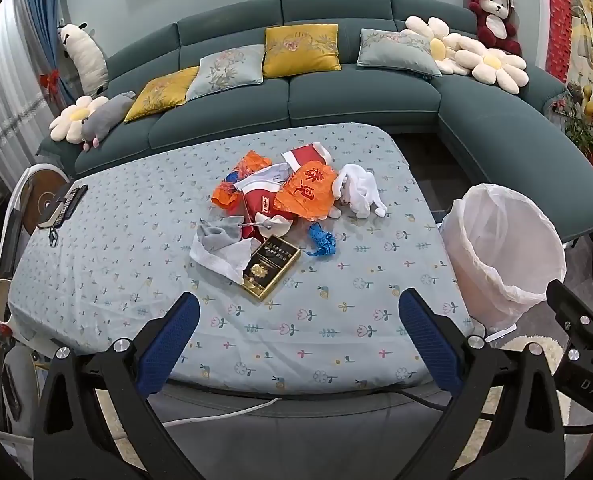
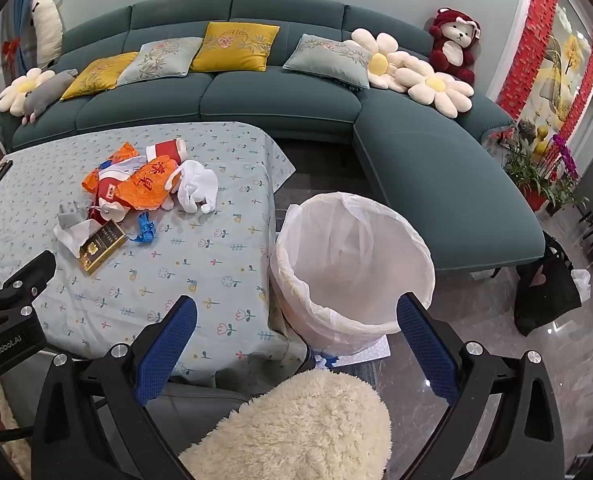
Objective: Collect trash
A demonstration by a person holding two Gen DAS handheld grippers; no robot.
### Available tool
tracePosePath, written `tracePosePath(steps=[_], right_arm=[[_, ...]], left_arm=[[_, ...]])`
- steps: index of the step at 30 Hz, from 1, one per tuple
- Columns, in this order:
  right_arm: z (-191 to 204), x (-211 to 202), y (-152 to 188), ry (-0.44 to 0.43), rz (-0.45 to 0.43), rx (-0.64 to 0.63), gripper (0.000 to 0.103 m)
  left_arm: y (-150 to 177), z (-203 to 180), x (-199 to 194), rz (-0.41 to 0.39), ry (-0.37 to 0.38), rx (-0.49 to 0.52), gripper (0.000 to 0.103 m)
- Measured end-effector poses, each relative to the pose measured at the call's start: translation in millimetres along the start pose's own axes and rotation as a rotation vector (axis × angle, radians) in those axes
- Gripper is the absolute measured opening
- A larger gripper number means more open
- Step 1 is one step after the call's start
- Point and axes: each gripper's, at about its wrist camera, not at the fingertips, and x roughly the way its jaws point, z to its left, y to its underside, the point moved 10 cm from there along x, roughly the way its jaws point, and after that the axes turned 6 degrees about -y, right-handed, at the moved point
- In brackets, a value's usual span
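A heap of trash lies mid-table: orange wrappers (image 1: 305,192) (image 2: 146,189), a red packet (image 1: 258,202), a white crumpled cloth (image 1: 360,188) (image 2: 196,186), grey and white tissue (image 1: 220,246) (image 2: 70,226), a black-and-gold box (image 1: 270,266) (image 2: 100,249) and a blue scrap (image 1: 321,240) (image 2: 145,231). A bin lined with a white bag (image 1: 500,252) (image 2: 352,264) stands on the floor at the table's right side. My left gripper (image 1: 298,344) hovers open over the near table edge, short of the heap. My right gripper (image 2: 296,344) hangs open above the bin's near side. Both hold nothing.
The table (image 1: 136,264) (image 2: 200,280) wears a pale blue flowered cloth. A remote (image 1: 66,204) lies at its far left corner. A teal sofa (image 1: 336,96) (image 2: 436,168) with cushions and plush toys curves behind. A fluffy cream object (image 2: 296,428) lies below the right gripper.
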Motion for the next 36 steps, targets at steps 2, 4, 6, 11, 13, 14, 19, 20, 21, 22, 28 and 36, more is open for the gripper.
tracePosePath(steps=[2, 4, 6, 11, 13, 14, 19, 20, 21, 22, 28, 36], right_arm=[[0.1, 0.3, 0.0, 0.000, -0.001, -0.001, 0.096], [0.3, 0.6, 0.0, -0.001, 0.000, -0.001, 0.096], [0.0, 0.0, 0.0, -0.002, -0.001, -0.001, 0.096], [-2.7, -1.1, 0.3, -0.001, -0.001, -0.002, 0.096], [-1.3, -0.2, 0.2, -0.001, -0.001, -0.002, 0.096], [-1.7, -0.5, 0.2, -0.001, 0.000, -0.001, 0.096], [-2.0, -1.1, 0.2, 0.000, -0.002, -0.002, 0.096], [-1.9, -1.0, 0.3, 0.000, -0.002, -0.002, 0.096], [-1.6, -0.9, 0.2, -0.001, -0.001, -0.002, 0.096], [-0.9, -0.4, 0.1, 0.000, -0.002, -0.002, 0.096], [-1.8, -1.2, 0.1, 0.000, -0.002, -0.002, 0.096], [-1.2, -0.5, 0.1, 0.001, -0.002, -0.003, 0.096]], left_arm=[[-0.4, 0.8, 1.3, 0.005, 0.001, 0.000, 0.095], [-1.1, 0.2, 1.5, 0.007, 0.002, -0.001, 0.095], [-2.3, -0.6, 1.7, 0.006, 0.001, 0.000, 0.095], [-0.9, 1.4, 1.4, 0.006, 0.002, -0.001, 0.095], [-1.1, 1.8, 1.1, 0.000, -0.002, -0.001, 0.095], [-1.6, 1.9, 0.7, -0.003, -0.002, -0.003, 0.095], [-3.7, 1.2, 1.7, -0.009, 0.001, -0.006, 0.094], [-2.0, 2.1, 0.7, -0.025, -0.003, -0.013, 0.094], [-2.5, 2.2, 0.4, -0.027, -0.004, -0.012, 0.094], [-3.0, 2.2, 0.0, -0.029, -0.004, -0.010, 0.094], [0.4, -0.7, -0.7, -0.013, 0.003, 0.011, 0.094], [-8.4, -8.1, -8.8, -0.092, 0.028, 0.010, 0.095]])
